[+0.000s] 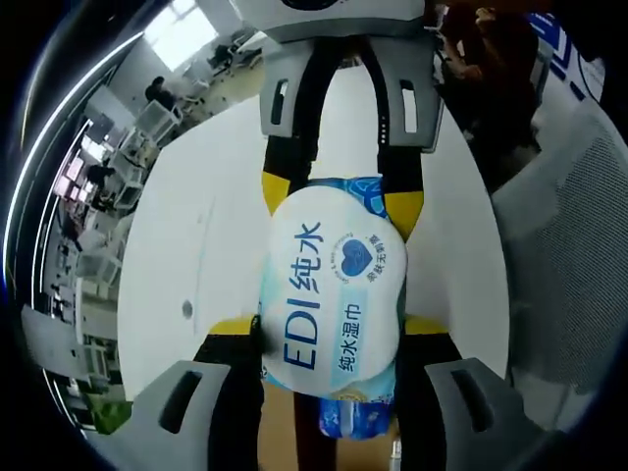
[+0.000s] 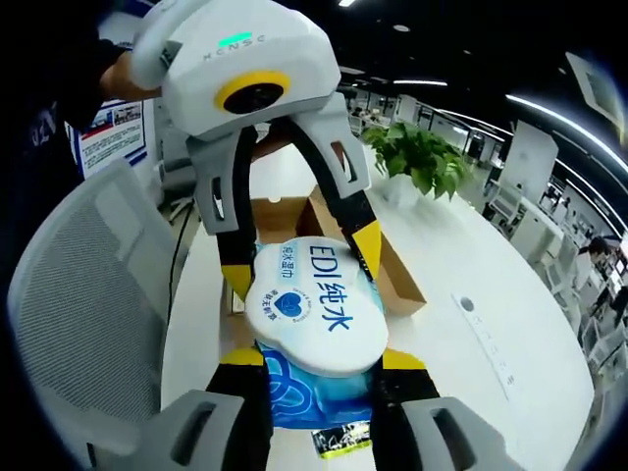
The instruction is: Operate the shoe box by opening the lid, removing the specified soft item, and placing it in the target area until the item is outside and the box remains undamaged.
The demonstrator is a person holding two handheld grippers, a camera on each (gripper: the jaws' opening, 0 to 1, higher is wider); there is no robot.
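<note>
- The white table [image 2: 510,324] spreads under everything; the other things are placed against it.
- A grey mesh chair [image 2: 78,294] stands just off the table's edge.
- The cardboard shoe box [image 2: 392,275] sits open on the table, its lid flap raised, with a potted green plant [image 2: 422,157] beyond it.
- The wet-wipes pack [image 2: 314,314], white-lidded with blue print, hangs above the table, out of the box and between both tools.
- The left gripper [image 2: 299,260] reaches in from the far side, yellow-tipped jaws pressed to the pack's two sides.
- The right gripper [image 2: 319,368] clamps the pack's near end from both sides.
- In the left gripper view, the pack [image 1: 329,304] sits pinched between both pairs of jaws above the table [image 1: 196,245].
</note>
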